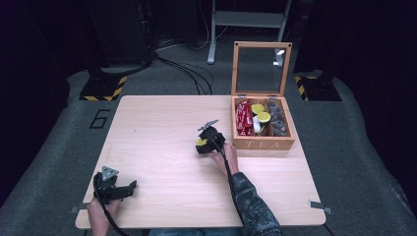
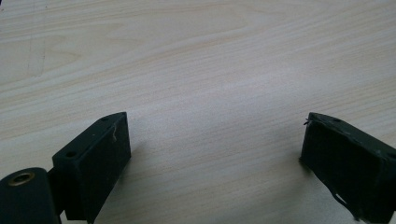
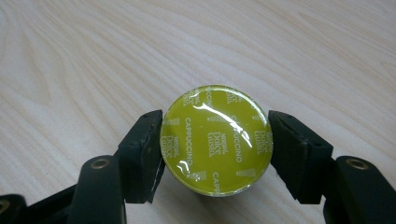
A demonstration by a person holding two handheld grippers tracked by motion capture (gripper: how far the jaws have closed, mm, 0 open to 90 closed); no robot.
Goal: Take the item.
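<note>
A round yellow-green coffee capsule [image 3: 215, 140] with a shiny foil lid marked "cappuccino" sits between the two black jaws of my right gripper [image 3: 215, 148], which is shut on it. From above, that gripper [image 1: 202, 145] hovers low over the middle of the wooden table [image 1: 162, 162], just left of the tea box, with the capsule [image 1: 201, 142] showing yellow at its tip. My left gripper [image 1: 132, 186] rests near the table's front left corner. Its jaws stand wide apart over bare wood [image 2: 215, 144], nothing between them.
A wooden box [image 1: 263, 144] marked "TEA" stands at the table's right with its glass lid [image 1: 260, 69] raised. Its compartments hold red packets [image 1: 243, 118], more yellow capsules [image 1: 261, 113] and dark capsules [image 1: 278, 120]. Cables and stand feet lie on the floor beyond.
</note>
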